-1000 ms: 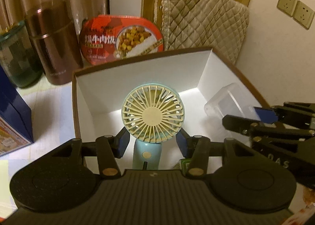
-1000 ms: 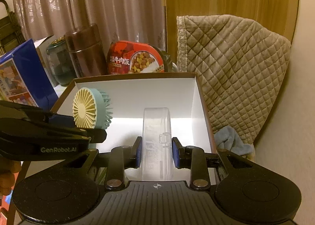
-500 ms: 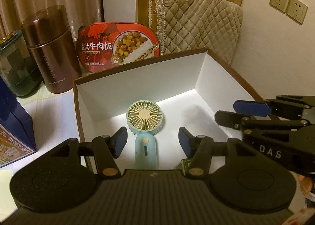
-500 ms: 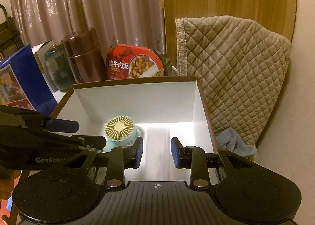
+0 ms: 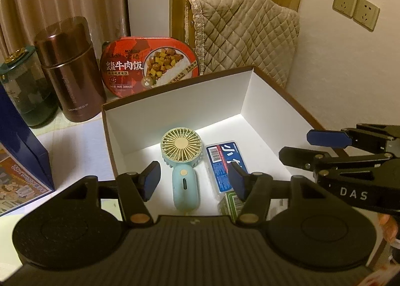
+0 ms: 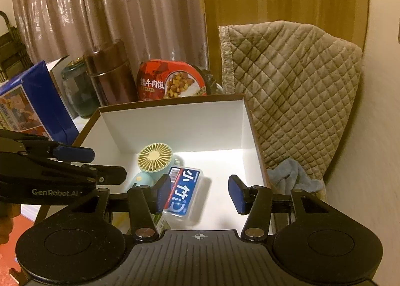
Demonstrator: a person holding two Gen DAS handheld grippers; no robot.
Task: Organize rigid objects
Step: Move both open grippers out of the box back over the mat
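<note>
A white-lined cardboard box point(image 5: 175, 103) point(image 6: 175, 120) stands open on the table. A pale blue hand fan point(image 5: 182, 156) point(image 6: 152, 161) lies flat on its floor. A clear plastic case with a blue label point(image 5: 223, 163) point(image 6: 183, 191) lies beside it on the right. A green packet point(image 5: 231, 202) shows at the box's near edge. My left gripper point(image 5: 195, 179) is open and empty above the fan; it also shows in the right wrist view point(image 6: 100, 161). My right gripper point(image 6: 198, 192) is open and empty above the case; it also shows in the left wrist view point(image 5: 302, 146).
Behind the box stand a red meal tub point(image 5: 150, 65), a brown flask point(image 5: 67, 68) and a dark green jar point(image 5: 22, 95). A blue carton point(image 5: 17, 161) is at the left. A quilted cover point(image 5: 242, 38) and a wall lie to the right; a blue cloth point(image 6: 292, 176) sits by the box.
Both grippers let go of the fan and the clear case, opened, and rose out of the box. The fan and the case now lie flat on the box floor.
</note>
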